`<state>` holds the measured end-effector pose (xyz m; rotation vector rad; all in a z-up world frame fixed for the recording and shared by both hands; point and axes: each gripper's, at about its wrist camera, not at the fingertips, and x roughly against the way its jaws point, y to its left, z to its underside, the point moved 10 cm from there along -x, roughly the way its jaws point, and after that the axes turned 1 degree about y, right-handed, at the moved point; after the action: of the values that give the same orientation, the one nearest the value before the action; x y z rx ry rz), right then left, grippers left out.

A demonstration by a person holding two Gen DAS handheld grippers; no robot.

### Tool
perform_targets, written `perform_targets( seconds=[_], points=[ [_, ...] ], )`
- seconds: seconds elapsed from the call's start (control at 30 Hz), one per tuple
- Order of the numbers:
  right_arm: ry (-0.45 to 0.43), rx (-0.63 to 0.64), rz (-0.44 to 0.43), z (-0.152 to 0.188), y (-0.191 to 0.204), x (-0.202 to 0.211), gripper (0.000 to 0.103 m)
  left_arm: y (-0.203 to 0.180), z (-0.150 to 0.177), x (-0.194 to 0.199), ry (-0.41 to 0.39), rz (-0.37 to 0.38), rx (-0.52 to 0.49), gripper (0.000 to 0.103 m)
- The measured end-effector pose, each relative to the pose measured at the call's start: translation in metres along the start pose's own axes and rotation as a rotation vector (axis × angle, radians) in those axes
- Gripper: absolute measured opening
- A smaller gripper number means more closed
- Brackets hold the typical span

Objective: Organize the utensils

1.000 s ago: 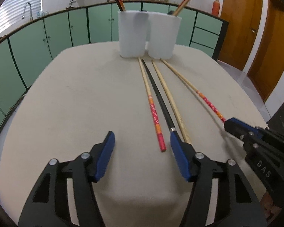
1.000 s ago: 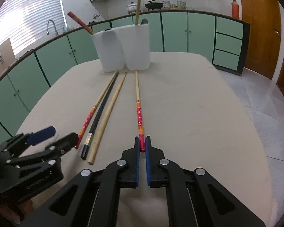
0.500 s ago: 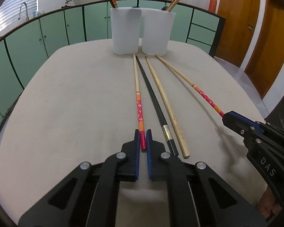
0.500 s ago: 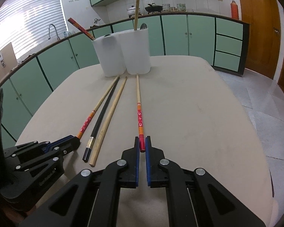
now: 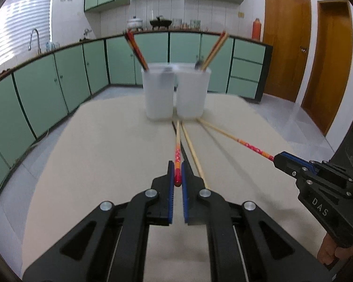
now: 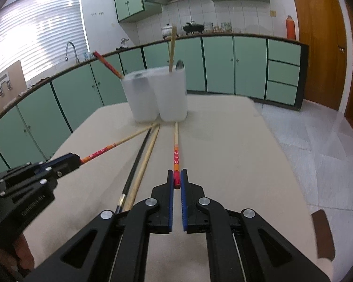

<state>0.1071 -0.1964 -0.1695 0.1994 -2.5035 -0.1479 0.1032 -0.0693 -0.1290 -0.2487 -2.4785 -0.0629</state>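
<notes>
My left gripper (image 5: 177, 167) is shut on the red end of a red-patterned chopstick (image 5: 177, 144), its near end raised off the beige table (image 5: 94, 155). My right gripper (image 6: 177, 176) is shut on the matching red-patterned chopstick (image 6: 176, 151), also seen from the left wrist as a gripper (image 5: 280, 160) at the right. In the right wrist view the left gripper (image 6: 69, 159) sits at the left. A black chopstick (image 6: 135, 166) and a plain wooden chopstick (image 6: 146, 156) lie between them. Two white cups (image 5: 158, 94) (image 5: 192, 92) at the far end hold chopsticks and a spoon.
The table's rounded edges fall off to the tiled floor (image 6: 317, 145) on the right and green cabinets (image 5: 42, 89) on the left. A person's hand (image 5: 329, 251) holds the right gripper's handle. A brown object (image 6: 322, 235) shows at the table's near right edge.
My left gripper moved over to the left red chopstick and shut on its end. Both grippers then rose, lifting the near ends of their chopsticks off the table.
</notes>
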Motion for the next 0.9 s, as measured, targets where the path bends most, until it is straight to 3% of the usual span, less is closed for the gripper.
perform_targets(
  seconds=[0.43,0.67,0.9],
  points=[
    [-0.069,0.009,-0.016,-0.037,0.003,0.026,0.006,-0.003,-0.055,0.040,-0.141,0.019,0.020,0.004],
    [-0.115,0.029,-0.035,-0.076,0.008,0.045,0.006,-0.009,-0.088,0.064,-0.215,0.041,0.016,0.000],
    [-0.136,0.048,-0.050,-0.100,0.015,0.052,0.006,-0.014,-0.104,0.071,-0.238,0.059,0.005,0.000]
  ],
)
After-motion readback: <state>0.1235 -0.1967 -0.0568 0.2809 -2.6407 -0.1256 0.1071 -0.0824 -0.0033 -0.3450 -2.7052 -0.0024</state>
